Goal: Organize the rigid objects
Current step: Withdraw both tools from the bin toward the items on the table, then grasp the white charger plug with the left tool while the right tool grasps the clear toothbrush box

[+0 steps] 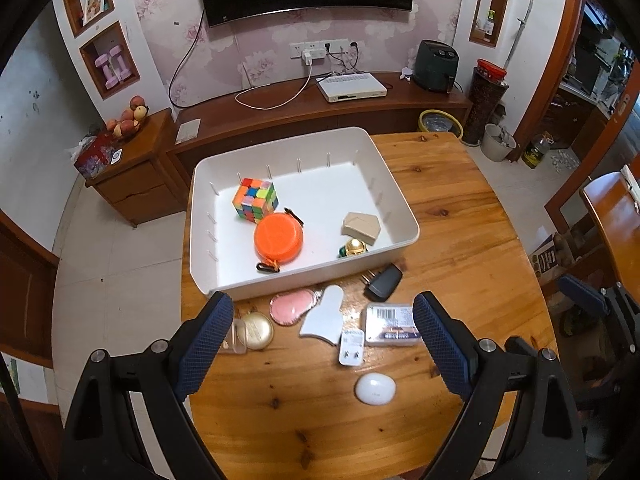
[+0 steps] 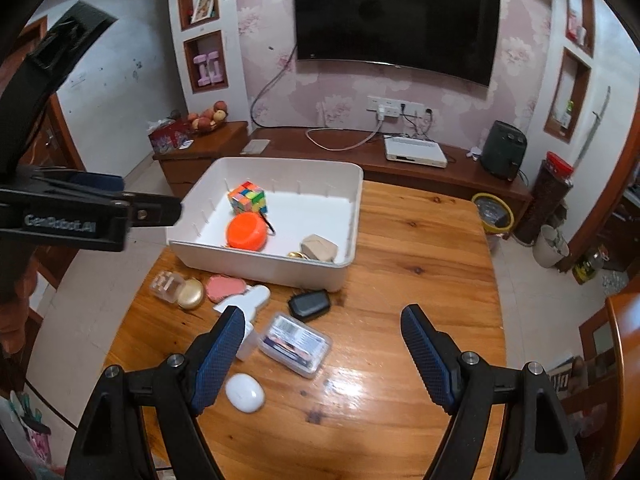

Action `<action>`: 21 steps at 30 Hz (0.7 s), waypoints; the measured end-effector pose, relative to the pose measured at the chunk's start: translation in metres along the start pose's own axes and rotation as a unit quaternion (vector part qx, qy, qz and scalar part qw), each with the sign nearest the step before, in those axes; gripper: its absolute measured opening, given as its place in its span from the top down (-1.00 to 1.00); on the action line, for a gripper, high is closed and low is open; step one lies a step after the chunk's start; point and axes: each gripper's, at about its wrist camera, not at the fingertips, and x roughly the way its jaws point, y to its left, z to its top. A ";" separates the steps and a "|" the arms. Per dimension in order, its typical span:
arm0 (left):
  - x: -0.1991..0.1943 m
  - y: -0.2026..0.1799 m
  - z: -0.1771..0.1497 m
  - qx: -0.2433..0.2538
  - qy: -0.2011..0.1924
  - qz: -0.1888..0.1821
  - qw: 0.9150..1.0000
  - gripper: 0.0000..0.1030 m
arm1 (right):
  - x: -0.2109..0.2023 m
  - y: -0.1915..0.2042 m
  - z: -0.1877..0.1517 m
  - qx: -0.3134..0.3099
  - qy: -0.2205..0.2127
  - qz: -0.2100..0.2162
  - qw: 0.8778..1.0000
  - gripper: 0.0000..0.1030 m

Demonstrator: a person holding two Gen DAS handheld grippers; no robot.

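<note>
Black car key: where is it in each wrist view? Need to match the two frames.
Left wrist: black car key sits right of centre on the table, just off the white bin's near right corner.
Right wrist: black car key sits near centre, just below the white bin's near wall.
Shared landmark: the clear plastic case lies just on the camera side of the key in both.

Pink floral wallpaper (image 1: pixel 256 52), wall-mounted TV (image 2: pixel 396 28), long wooden cabinet (image 1: pixel 320 112), pale tiled floor (image 1: pixel 120 248).
</note>
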 end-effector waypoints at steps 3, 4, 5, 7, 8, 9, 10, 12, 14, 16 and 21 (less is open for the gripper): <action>0.000 -0.006 -0.010 0.000 0.005 0.000 1.000 -0.80 | 0.001 -0.011 -0.009 0.006 0.003 -0.009 1.000 -0.57; 0.000 -0.007 -0.013 -0.001 0.007 0.000 1.000 -0.80 | 0.001 -0.015 -0.015 0.010 0.005 -0.012 1.000 -0.57; 0.001 -0.008 -0.017 0.000 0.009 0.000 1.000 -0.80 | 0.002 -0.018 -0.018 0.013 0.007 -0.014 1.000 -0.57; 0.005 -0.010 -0.026 0.001 0.017 -0.002 1.000 -0.80 | 0.007 -0.025 -0.026 0.021 0.016 -0.015 1.000 -0.57; 0.008 -0.011 -0.031 0.002 0.021 -0.003 1.000 -0.80 | 0.010 -0.028 -0.030 0.025 0.022 -0.016 0.999 -0.57; 0.011 -0.012 -0.034 0.003 0.025 -0.003 1.000 -0.80 | 0.012 -0.029 -0.032 0.027 0.027 -0.017 0.999 -0.57; 0.014 -0.012 -0.038 0.004 0.030 -0.003 1.000 -0.80 | 0.016 -0.030 -0.036 0.029 0.033 -0.019 0.999 -0.57; 0.023 -0.014 -0.050 0.005 0.046 -0.004 0.999 -0.80 | 0.023 -0.032 -0.044 0.029 0.044 -0.023 0.998 -0.57; 0.033 -0.016 -0.061 0.008 0.062 -0.005 0.998 -0.80 | 0.031 -0.031 -0.053 0.023 0.056 -0.026 0.998 -0.57; 0.043 -0.018 -0.070 0.010 0.073 -0.005 0.997 -0.80 | 0.037 -0.029 -0.060 0.017 0.065 -0.028 0.997 -0.57; 0.076 -0.022 -0.089 0.019 0.098 0.010 0.995 -0.80 | 0.057 -0.022 -0.078 0.000 0.089 -0.023 0.996 -0.57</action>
